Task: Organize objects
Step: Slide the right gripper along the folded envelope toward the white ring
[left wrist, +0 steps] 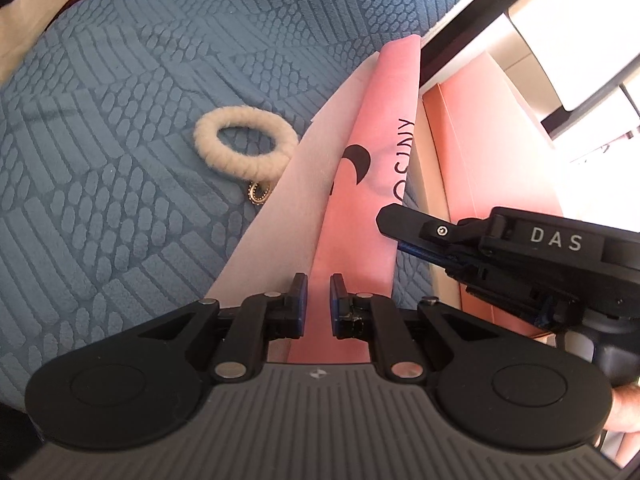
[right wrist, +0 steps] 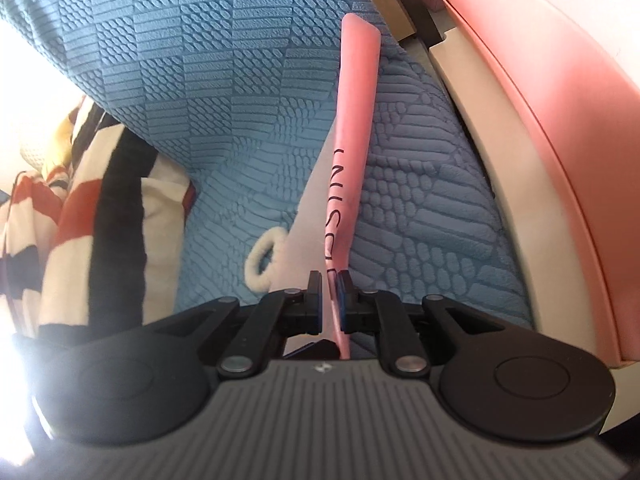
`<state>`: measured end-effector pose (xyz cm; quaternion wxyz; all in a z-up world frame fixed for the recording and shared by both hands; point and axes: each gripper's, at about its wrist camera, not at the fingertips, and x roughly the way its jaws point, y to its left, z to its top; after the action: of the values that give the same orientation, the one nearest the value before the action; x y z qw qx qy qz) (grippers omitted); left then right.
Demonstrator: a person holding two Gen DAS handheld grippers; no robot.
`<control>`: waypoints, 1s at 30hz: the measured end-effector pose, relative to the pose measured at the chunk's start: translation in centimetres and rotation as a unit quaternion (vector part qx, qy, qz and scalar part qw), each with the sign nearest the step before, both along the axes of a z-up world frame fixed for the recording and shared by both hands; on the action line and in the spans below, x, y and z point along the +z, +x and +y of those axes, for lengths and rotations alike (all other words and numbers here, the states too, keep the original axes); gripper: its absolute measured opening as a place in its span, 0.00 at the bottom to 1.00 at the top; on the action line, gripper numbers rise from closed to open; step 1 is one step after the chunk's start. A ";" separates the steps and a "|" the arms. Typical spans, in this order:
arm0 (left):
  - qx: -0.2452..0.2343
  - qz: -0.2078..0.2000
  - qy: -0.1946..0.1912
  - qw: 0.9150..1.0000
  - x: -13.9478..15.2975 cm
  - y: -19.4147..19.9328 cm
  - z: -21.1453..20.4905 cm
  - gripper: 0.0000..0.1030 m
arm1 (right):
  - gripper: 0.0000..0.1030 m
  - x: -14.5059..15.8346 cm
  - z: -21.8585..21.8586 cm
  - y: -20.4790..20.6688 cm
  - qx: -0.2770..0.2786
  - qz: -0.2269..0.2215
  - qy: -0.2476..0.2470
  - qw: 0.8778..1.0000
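A flat pink pouch [left wrist: 380, 128] with black lettering is held up over a blue textured bedspread [left wrist: 120, 100]. A pale sheet [left wrist: 280, 224] hangs along its left side. My right gripper [right wrist: 330, 280] is shut on the pouch's [right wrist: 352, 128] near edge; it also shows in the left wrist view [left wrist: 404, 226] pinching the pouch's right edge. My left gripper [left wrist: 318, 284] is slightly open, its pads on either side of the pouch's lower end without clamping it. A cream fluffy hair tie [left wrist: 244, 148] with a small gold charm lies on the bedspread, left of the pouch.
A pink box [left wrist: 480, 152] with a cream inner wall stands to the right, seen close in the right wrist view [right wrist: 540, 140]. A striped red, black and cream cloth [right wrist: 80, 220] lies at the left. A white and dark frame [left wrist: 568, 40] is at the upper right.
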<state>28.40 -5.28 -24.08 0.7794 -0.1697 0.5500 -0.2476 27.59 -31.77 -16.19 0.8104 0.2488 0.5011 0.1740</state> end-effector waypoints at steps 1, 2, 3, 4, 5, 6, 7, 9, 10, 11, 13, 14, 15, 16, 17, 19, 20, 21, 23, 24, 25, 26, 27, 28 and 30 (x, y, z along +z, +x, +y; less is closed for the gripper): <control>0.005 0.004 -0.004 1.000 -0.1 -0.1 0.0 0.13 | 0.12 0.1 0.1 0.0 0.000 -0.001 0.001 1.000; 0.009 0.008 -0.008 1.000 -0.2 0.0 0.0 0.13 | 0.12 0.2 0.2 0.0 0.000 -0.001 0.002 1.000; 0.013 0.012 -0.012 1.000 -0.4 -0.1 0.6 0.13 | 0.12 0.2 0.3 0.0 0.001 -0.002 0.004 1.000; 0.018 0.016 -0.016 1.000 -0.5 -0.1 0.9 0.12 | 0.12 0.2 0.4 0.0 0.002 -0.003 0.006 1.000; 0.023 0.020 -0.020 0.999 -0.5 0.1 1.3 0.12 | 0.12 0.3 0.5 0.1 0.003 -0.004 0.009 1.000; 0.028 0.024 -0.024 0.999 -0.7 0.2 1.4 0.12 | 0.12 0.3 0.6 0.1 0.004 -0.005 0.012 1.000; 0.033 0.029 -0.029 0.999 -0.8 0.3 1.5 0.12 | 0.12 0.4 0.6 0.1 0.005 -0.006 0.016 1.000; 0.039 0.036 -0.034 0.998 -1.0 0.4 1.6 0.12 | 0.12 0.4 0.8 0.3 0.009 -0.007 0.021 1.000; 0.041 0.037 -0.035 0.998 -1.1 0.4 1.7 0.12 | 0.12 0.3 0.8 0.4 0.010 -0.006 0.025 1.000; 0.043 0.038 -0.036 0.998 -1.1 0.4 1.7 0.12 | 0.12 0.2 0.8 0.5 0.010 -0.005 0.031 0.999; 0.048 0.043 -0.038 0.997 -1.0 0.7 2.1 0.12 | 0.12 0.1 0.9 0.6 0.010 -0.002 0.044 0.999; 0.050 0.046 -0.040 0.997 -1.1 0.8 2.1 0.12 | 0.12 0.1 1.0 0.7 0.012 -0.003 0.048 0.999; 0.054 0.049 -0.042 0.997 -1.1 0.8 2.2 0.12 | 0.12 0.1 1.2 0.8 0.015 -0.004 0.051 0.999; 0.056 0.050 -0.043 0.996 -1.1 1.0 2.3 0.12 | 0.12 0.1 1.3 0.9 0.017 -0.004 0.053 0.998; 0.058 0.052 -0.044 0.996 -1.0 1.2 2.6 0.12 | 0.12 0.0 1.4 1.1 0.017 -0.002 0.058 0.998; 0.064 0.056 -0.047 0.995 -1.0 1.4 2.8 0.12 | 0.11 -0.4 1.4 1.3 0.014 0.009 0.071 0.997; 0.067 0.059 -0.049 0.995 -1.0 1.5 2.8 0.12 | 0.11 -0.7 1.4 1.4 0.012 0.013 0.076 0.997; 0.070 0.062 -0.051 0.994 -0.9 1.5 2.9 0.12 | 0.11 -0.8 1.5 1.5 0.011 0.017 0.079 0.997; 0.074 0.067 -0.054 0.994 -0.9 1.5 3.0 0.12 | 0.11 -1.0 1.7 1.6 0.010 0.018 0.081 0.997; 0.077 0.069 -0.056 0.993 -0.8 1.5 3.1 0.12 | 0.11 -1.0 1.8 1.6 0.009 0.019 0.082 0.996; 0.081 0.072 -0.057 0.992 -0.8 1.6 3.1 0.12 | 0.11 -1.1 1.8 1.6 0.009 0.020 0.083 0.996; 0.084 0.075 -0.059 0.992 -0.8 1.5 3.2 0.12 | 0.11 -1.2 1.9 1.7 0.008 0.021 0.085 0.996; 0.087 0.078 -0.061 0.991 -0.8 1.6 3.3 0.12 | 0.11 -1.3 1.9 1.7 0.006 0.023 0.086 0.996; 0.090 0.080 -0.063 0.991 -0.7 1.5 3.4 0.12 | 0.11 -1.4 1.9 1.8 0.005 0.024 0.086 0.996; 0.092 0.082 -0.064 0.990 -0.7 1.5 3.5 0.12 | 0.11 -1.5 2.0 1.8 0.005 0.024 0.082 0.996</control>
<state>29.88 -1.79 -24.76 0.7386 -0.2892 0.5770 -0.1947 29.43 -29.74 -17.69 0.7743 0.3157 0.5057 0.2122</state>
